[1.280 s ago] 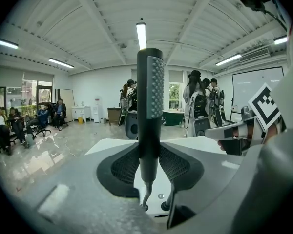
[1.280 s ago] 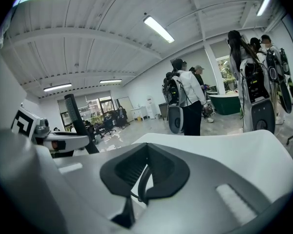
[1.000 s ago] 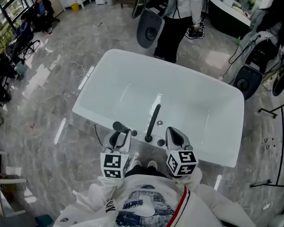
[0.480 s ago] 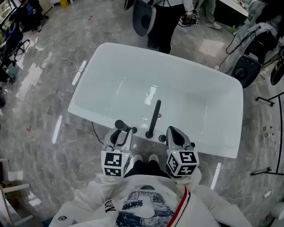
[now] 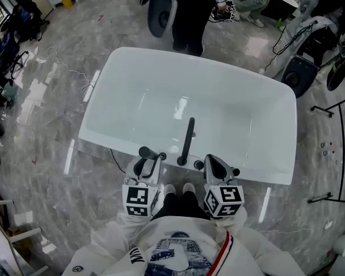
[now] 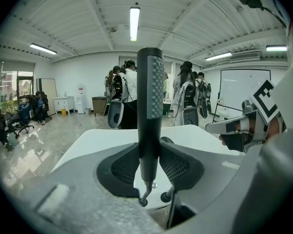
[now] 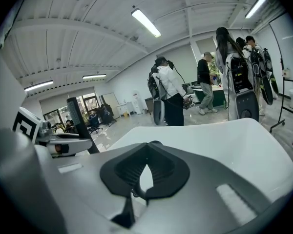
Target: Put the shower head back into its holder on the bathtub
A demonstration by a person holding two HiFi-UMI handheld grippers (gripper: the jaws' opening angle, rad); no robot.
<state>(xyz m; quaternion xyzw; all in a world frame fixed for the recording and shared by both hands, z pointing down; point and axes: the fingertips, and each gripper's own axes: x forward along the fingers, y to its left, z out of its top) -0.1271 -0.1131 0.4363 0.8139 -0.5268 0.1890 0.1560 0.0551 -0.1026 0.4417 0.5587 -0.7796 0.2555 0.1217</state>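
Black stick-shaped shower head (image 6: 150,96) stands upright, gripped by the left tool (image 6: 150,150) at the near rim of the white oval bathtub (image 5: 161,57), left of its black faucet spout (image 5: 187,138). The right tool (image 7: 146,156), closed and empty, is just right of the spout.

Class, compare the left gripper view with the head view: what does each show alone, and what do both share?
Left gripper view alone: the left tool clamped on the upright shower head, and ceiling lights. Head view alone: the full outline of the tub from above and the wearer's white top. Both: the right tool, the tub and bystanders beyond it.
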